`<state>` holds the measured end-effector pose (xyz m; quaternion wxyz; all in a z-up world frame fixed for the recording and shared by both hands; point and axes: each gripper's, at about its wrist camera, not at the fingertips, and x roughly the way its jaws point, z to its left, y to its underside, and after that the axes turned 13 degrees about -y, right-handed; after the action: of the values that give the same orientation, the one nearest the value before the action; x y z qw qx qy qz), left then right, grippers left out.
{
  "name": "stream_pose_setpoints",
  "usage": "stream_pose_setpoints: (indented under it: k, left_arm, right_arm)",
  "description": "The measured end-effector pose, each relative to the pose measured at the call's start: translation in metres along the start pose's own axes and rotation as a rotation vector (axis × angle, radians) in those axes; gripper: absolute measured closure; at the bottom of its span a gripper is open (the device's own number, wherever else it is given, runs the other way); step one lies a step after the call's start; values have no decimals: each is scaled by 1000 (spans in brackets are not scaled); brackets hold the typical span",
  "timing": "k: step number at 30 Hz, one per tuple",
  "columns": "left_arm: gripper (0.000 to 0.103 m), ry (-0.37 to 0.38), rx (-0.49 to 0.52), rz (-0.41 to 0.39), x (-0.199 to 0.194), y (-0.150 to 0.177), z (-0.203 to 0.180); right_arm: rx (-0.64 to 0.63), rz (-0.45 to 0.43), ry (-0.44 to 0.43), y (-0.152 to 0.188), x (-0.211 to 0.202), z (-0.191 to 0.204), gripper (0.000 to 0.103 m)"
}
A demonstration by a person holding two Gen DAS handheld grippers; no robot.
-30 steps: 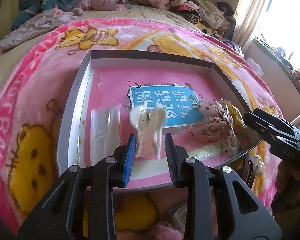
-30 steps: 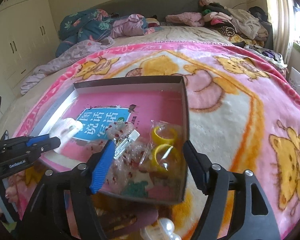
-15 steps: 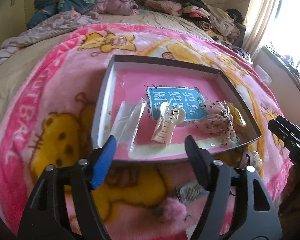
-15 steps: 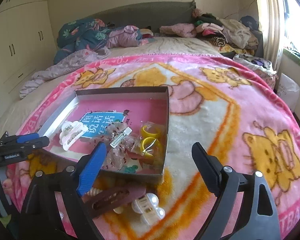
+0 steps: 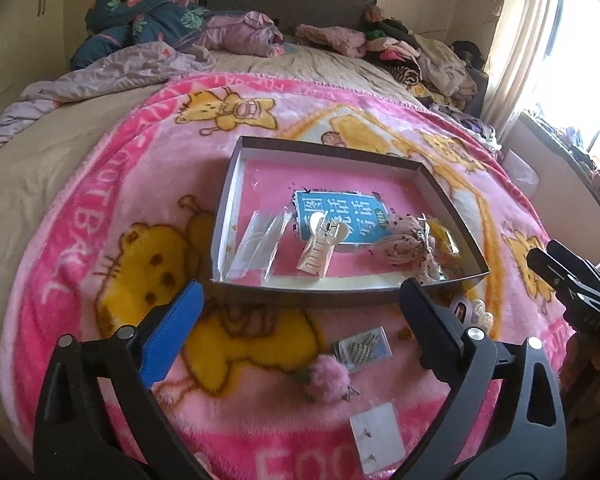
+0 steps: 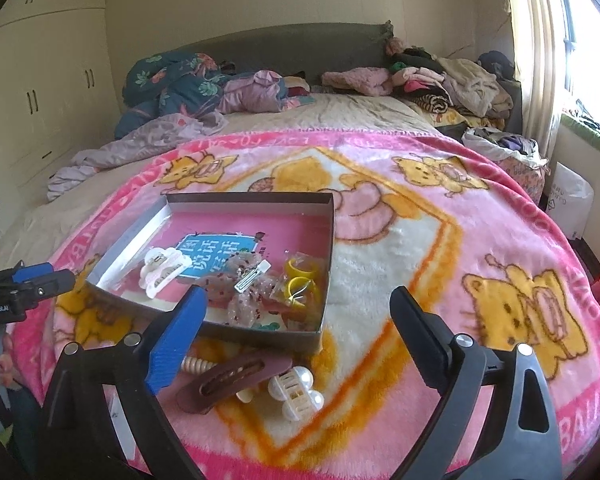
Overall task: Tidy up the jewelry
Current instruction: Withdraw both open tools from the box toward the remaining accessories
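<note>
A shallow grey box [image 5: 225, 200] [image 6: 327, 248] with a pink floor lies on the pink blanket. Inside lie a cream claw clip [image 5: 320, 246] [image 6: 162, 270], a clear bag [image 5: 260, 246], a speckled scrunchie [image 5: 404, 240] [image 6: 244, 292] with a silver clip [image 6: 252, 276], and yellow rings [image 6: 300, 284]. My left gripper [image 5: 300, 320] is open and empty, in front of the box. My right gripper [image 6: 298, 328] is open and empty, above a brown barrette [image 6: 228, 380] and pearl claw clip [image 6: 296, 392]. A pink pompom [image 5: 328, 378], an earring packet [image 5: 364, 346] and a white earring card [image 5: 380, 436] lie on the blanket.
The box sits mid-blanket [image 5: 120, 184] on a bed. Bedding [image 6: 180, 80] and piled clothes [image 6: 440, 76] lie at the head of the bed. A wardrobe [image 6: 40, 80] stands at left, a bright window [image 6: 592, 20] at right.
My left gripper let go of the cream claw clip, which now lies in the box, opened wide and drew back. My right gripper also drew back from the box, still open.
</note>
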<state>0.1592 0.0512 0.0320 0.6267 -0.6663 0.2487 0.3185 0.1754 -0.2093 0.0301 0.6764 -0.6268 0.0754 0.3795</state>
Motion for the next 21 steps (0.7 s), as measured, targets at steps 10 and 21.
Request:
stream_pose_setpoints:
  k: [10,21]
  left_arm:
    - [12,0,2,-25,-21,13,-4]
    - [12,-6,16,-27,-33,33,-8]
  right_arm:
    - [-32,3,-10,13,-19,9,12]
    - [-77,28,-20,31,-33,18,12]
